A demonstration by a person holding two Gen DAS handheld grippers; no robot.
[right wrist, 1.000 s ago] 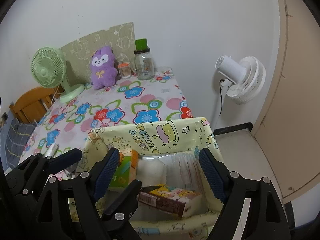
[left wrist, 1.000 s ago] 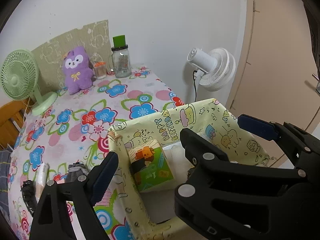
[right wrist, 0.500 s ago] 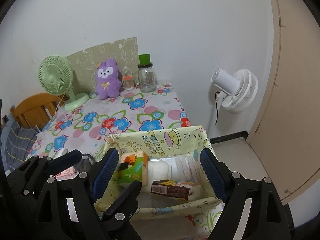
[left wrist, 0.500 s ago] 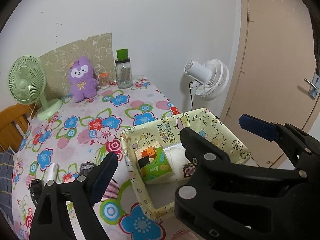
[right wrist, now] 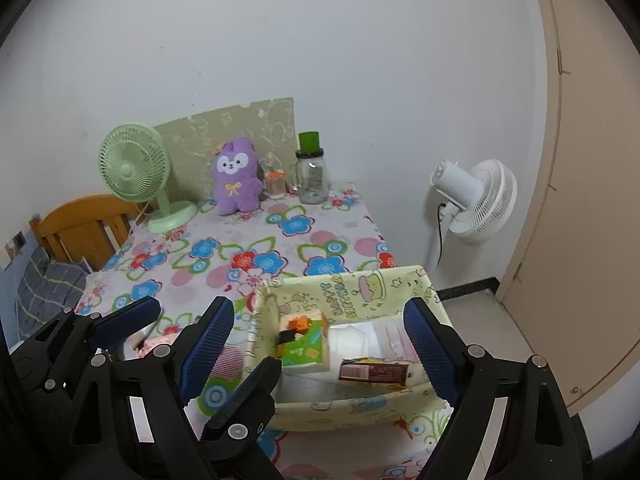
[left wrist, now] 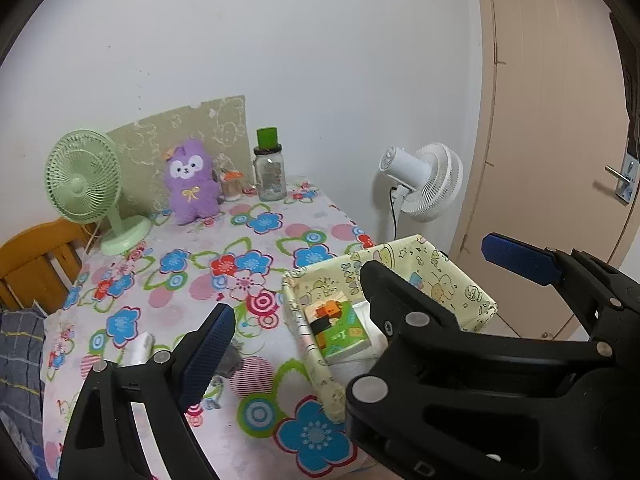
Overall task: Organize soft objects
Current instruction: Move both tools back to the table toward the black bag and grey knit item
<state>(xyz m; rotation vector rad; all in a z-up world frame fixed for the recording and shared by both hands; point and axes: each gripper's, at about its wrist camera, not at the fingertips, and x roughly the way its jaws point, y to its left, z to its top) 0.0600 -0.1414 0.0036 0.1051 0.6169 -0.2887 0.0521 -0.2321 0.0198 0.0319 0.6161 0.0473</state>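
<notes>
Right wrist view: right gripper point(right wrist: 318, 334) jaws empty and opening; left gripper point(left wrist: 356, 284) jaws spread, empty too. Fabric bin point(right wrist: 360, 286) at lower centre of the bench point(right wrist: 280, 240) holds tissue packs point(right wrist: 306, 342). Plush toy point(right wrist: 236, 178), centre frame at the wall, well apart from both jaws, looks light and squashy; take it at the body.

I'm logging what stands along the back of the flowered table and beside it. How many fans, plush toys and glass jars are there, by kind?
Fans: 2, a pale green desk fan on the table and a white floor fan beside it.
Plush toys: 1, a purple plush animal.
Glass jars: 2, a green-capped clear jar and a small orange-lidded jar.
Total: 5
</notes>
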